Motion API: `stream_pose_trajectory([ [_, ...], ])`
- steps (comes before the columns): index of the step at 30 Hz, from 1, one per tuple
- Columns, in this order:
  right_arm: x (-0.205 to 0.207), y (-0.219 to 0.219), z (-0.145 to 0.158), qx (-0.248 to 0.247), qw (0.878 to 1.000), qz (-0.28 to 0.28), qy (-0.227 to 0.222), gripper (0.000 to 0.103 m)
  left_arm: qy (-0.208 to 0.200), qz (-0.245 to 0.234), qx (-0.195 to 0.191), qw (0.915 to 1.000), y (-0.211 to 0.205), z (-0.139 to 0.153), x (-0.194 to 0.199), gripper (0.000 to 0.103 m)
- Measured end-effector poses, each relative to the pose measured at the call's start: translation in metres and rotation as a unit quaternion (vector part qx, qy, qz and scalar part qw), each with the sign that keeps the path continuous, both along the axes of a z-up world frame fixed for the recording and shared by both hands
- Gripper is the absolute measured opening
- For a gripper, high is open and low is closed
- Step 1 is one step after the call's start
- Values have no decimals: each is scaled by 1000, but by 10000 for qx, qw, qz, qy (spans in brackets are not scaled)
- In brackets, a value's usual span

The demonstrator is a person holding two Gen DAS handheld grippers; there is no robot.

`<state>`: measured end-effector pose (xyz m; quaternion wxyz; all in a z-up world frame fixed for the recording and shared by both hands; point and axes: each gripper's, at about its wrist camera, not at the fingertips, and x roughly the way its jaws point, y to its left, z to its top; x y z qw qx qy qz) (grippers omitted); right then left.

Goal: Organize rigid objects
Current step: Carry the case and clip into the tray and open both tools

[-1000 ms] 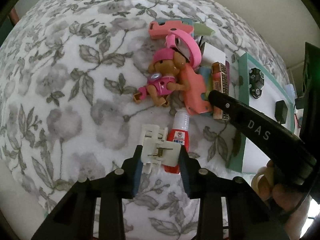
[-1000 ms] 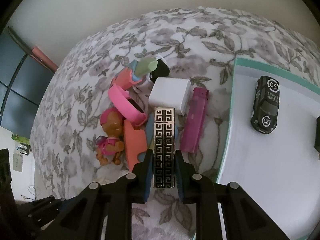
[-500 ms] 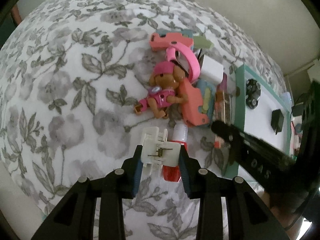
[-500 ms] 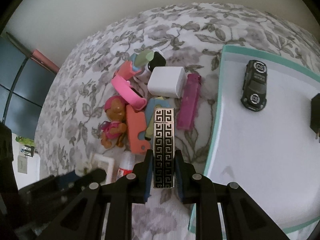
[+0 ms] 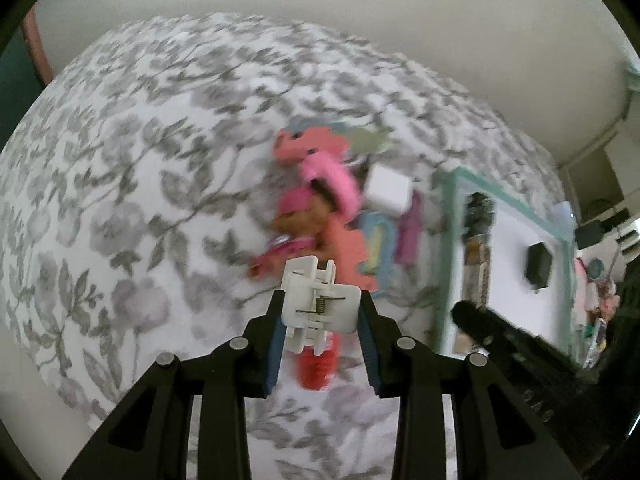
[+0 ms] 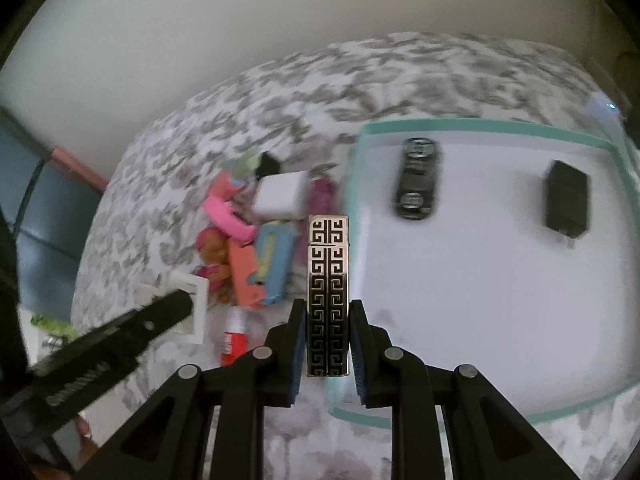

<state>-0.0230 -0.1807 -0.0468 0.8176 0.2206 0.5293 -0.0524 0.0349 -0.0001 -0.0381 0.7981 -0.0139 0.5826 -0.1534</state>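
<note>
A white clip (image 5: 318, 302) is being gripped by the left tool (image 5: 320, 320) at centre frame; a patterned lighter (image 6: 328, 296) is being clenched by the right tool (image 6: 326, 344) over the teal-rimmed tray (image 6: 472, 124) edge.

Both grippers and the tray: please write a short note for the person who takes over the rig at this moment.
Left gripper: shut on the white clip, lifted above the floral cloth.
Right gripper: shut on the black-and-silver patterned lighter, held at the tray's left edge.
Done: the toy car and the black adapter lie on the teal-rimmed tray.
Left: set down the lighter and the clip, presumably on the tray. Then clear the pile on the cloth: pink band, dog figure, orange and blue pieces, white block, purple lighter, red-and-white bottle. Both views are motion-blurred, so check positions first.
</note>
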Motion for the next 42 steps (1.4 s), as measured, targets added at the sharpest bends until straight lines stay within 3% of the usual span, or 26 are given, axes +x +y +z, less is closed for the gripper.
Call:
stream_pose_trajectory([
  [13, -28, -75, -8, -223, 9921, -1224, 162, 22, -295, -920, -226, 9951, -97, 36, -7, 35],
  [24, -50, -122, -24, -342, 9761, -2121, 316, 22, -399, -1621, -650, 9838, -145, 21, -20, 35],
  [31, -50, -131, -36, -402, 9734, -2198, 500, 22, -239, -1851, -696, 9800, -159, -1, -16, 35],
  [42, -43, -127, -41, -535, 9752, -2071, 571, 22, 20, -1976, -295, 9798, -169, -39, -18, 36],
])
